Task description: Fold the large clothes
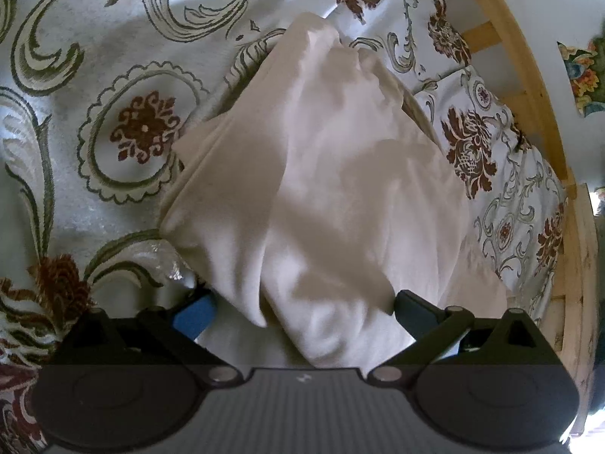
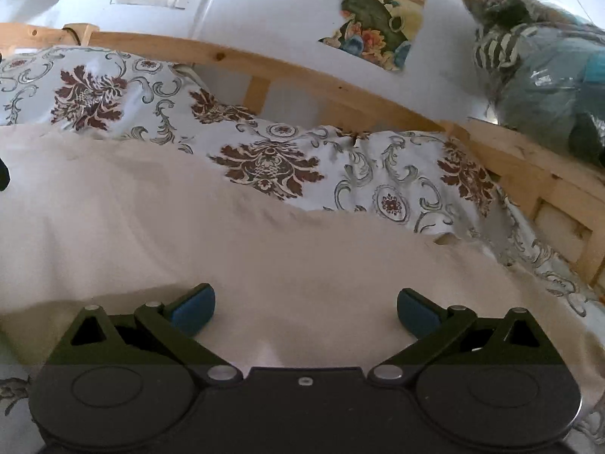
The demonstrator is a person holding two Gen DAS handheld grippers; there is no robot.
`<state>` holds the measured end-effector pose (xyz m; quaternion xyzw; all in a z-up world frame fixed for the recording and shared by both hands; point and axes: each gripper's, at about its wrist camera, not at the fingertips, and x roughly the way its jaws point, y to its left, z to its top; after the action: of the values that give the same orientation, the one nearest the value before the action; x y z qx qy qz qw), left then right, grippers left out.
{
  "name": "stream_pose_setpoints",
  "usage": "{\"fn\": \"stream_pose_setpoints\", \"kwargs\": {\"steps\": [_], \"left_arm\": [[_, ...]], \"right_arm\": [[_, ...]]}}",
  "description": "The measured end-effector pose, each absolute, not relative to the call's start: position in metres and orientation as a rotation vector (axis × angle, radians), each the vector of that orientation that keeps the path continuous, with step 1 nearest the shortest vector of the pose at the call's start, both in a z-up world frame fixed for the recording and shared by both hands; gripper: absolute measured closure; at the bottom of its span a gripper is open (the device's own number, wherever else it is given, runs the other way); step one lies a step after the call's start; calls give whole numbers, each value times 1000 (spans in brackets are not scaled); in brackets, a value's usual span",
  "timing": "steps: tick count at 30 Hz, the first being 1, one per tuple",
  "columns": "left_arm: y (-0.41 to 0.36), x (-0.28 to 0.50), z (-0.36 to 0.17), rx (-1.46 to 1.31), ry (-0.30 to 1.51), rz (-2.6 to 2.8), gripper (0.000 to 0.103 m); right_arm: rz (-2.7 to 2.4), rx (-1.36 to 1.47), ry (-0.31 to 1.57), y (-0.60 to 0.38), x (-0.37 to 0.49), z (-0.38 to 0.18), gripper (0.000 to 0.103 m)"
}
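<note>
A large cream-white garment lies bunched and draped on a floral bedspread. In the left wrist view my left gripper is open, its fingers wide apart, and a hanging fold of the cloth drops between them and covers part of the left finger. In the right wrist view the same cream cloth spreads flat and wide. My right gripper is open just above it, with both blue pads showing and nothing between them.
A wooden bed rail runs along the far side below a white wall with pictures. A plastic-wrapped bundle sits at the right on the rail. The rail also shows in the left wrist view.
</note>
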<state>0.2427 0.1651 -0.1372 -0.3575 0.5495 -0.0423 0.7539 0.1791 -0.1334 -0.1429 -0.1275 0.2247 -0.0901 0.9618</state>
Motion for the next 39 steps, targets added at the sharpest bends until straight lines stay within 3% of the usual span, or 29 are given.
{"fn": "stream_pose_setpoints", "kwargs": {"steps": [22, 24, 26, 27, 28, 29, 32, 35, 37, 39], "left_arm": [[165, 244, -132, -734, 1147, -73, 2], [168, 246, -129, -726, 1098, -69, 15], [167, 247, -125, -719, 1048, -113, 40], [166, 247, -124, -715, 1038, -116, 42], [165, 245, -123, -704, 1022, -113, 51], [165, 243, -121, -692, 1006, -102, 73], [170, 240, -116, -699, 968, -91, 94], [163, 236, -107, -631, 922, -107, 99], [153, 231, -96, -553, 861, -128, 100], [141, 225, -82, -474, 779, -161, 101]], "right_arm": [[-199, -277, 442, -134, 181, -149, 1], [-196, -269, 441, -135, 181, -147, 1], [-193, -258, 443, -135, 180, -146, 1], [-192, -253, 445, -136, 180, -146, 1], [-192, -251, 445, -136, 180, -146, 1], [-192, -251, 444, -136, 180, -146, 1], [-188, -240, 448, -138, 181, -145, 1], [-159, -184, 503, -144, 185, -136, 5], [-94, -163, 591, -145, 194, -117, 21], [-4, -154, 619, -150, 196, -88, 17]]}}
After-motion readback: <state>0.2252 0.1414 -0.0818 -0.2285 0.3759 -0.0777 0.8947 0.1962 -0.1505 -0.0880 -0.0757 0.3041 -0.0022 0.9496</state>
